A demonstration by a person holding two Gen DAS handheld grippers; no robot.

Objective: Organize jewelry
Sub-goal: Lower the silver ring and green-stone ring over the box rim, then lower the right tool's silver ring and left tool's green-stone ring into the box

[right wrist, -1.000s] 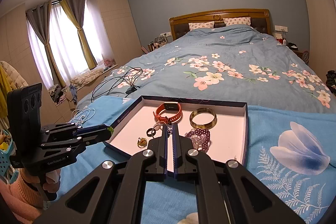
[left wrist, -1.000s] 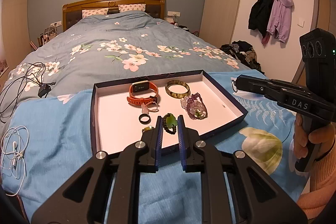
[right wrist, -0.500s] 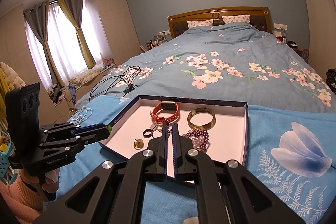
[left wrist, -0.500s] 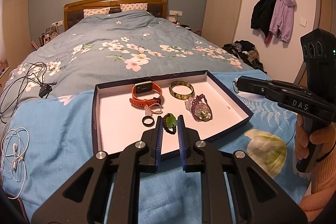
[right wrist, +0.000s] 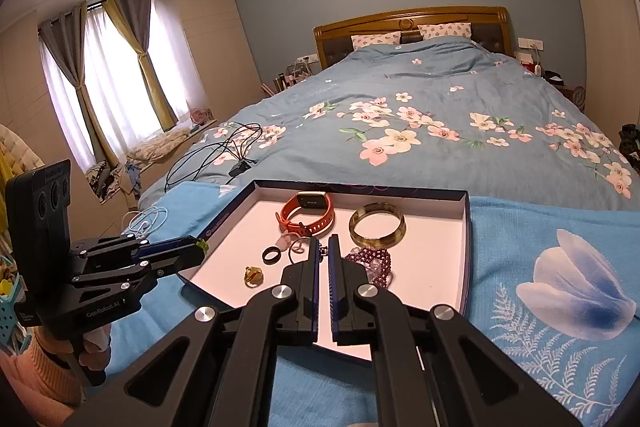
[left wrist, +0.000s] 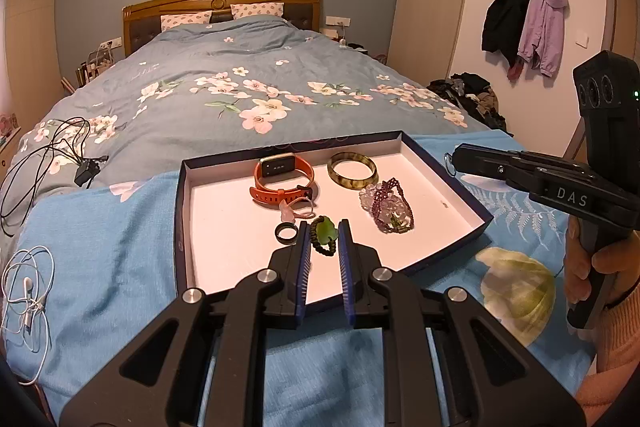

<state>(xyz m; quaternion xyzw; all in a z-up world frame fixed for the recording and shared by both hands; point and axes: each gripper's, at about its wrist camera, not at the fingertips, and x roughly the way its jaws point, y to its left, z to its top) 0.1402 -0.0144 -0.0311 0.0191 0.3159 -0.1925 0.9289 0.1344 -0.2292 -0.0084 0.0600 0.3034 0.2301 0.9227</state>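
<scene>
while the left gripper (left wrist: 323,227) pinches the green bead bracelet (left wrist: 325,233) above the white tray (left wrist: 224,227) and the right gripper (right wrist: 323,247) hangs clenched and empty, lower gently onto bare tray floor, clear of the black ring (left wrist: 286,231), before releasing.

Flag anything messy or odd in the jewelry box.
Nothing damaged or spilled. In the box, the purple bead bracelet lies heaped and tangled with clear beads, and a pink pendant crowds the orange watch. Cables and earphones lie loose on the bed beside it.
</scene>
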